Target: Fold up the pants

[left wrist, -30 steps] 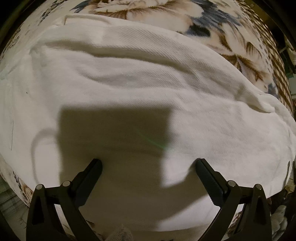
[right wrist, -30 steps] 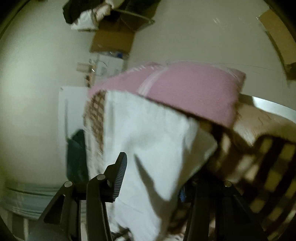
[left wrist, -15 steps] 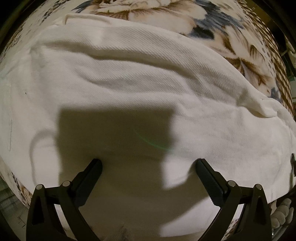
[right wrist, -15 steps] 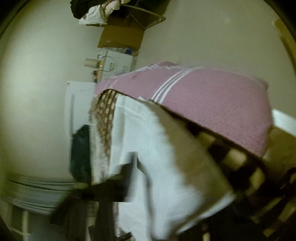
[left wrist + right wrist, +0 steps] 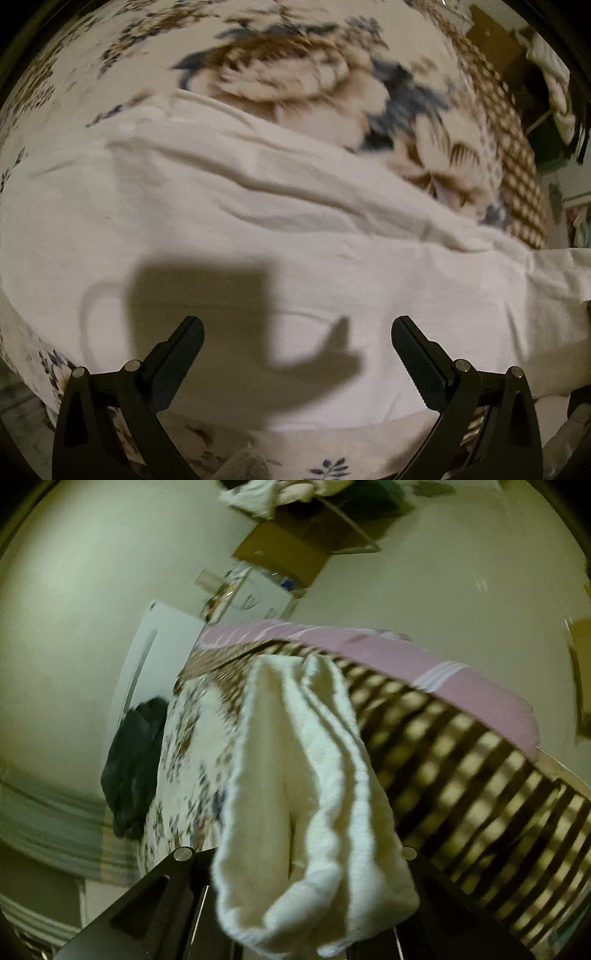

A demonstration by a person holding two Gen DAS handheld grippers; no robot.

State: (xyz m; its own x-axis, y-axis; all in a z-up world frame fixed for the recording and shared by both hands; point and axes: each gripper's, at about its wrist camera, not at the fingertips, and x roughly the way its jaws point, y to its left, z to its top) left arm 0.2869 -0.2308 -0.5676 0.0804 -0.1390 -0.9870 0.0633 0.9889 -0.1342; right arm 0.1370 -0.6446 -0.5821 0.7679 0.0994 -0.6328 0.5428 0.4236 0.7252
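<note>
The white pants lie spread across a floral blanket on the bed in the left wrist view. My left gripper hovers just above them, open and empty, its shadow on the cloth. In the right wrist view, a bunched, folded-over end of the white pants fills the space between my right gripper's jaws and hides the fingertips. The gripper looks shut on this cloth and holds it lifted above the bed.
A pink striped blanket and a brown checkered blanket lie on the bed beyond. Dark clothing hangs at the bed's left side. A cardboard box and clutter stand against the wall.
My left gripper pulled back from the pants, so more floral blanket shows. My right gripper closed on the white cloth, which is now bunched between its jaws, and swung with it.
</note>
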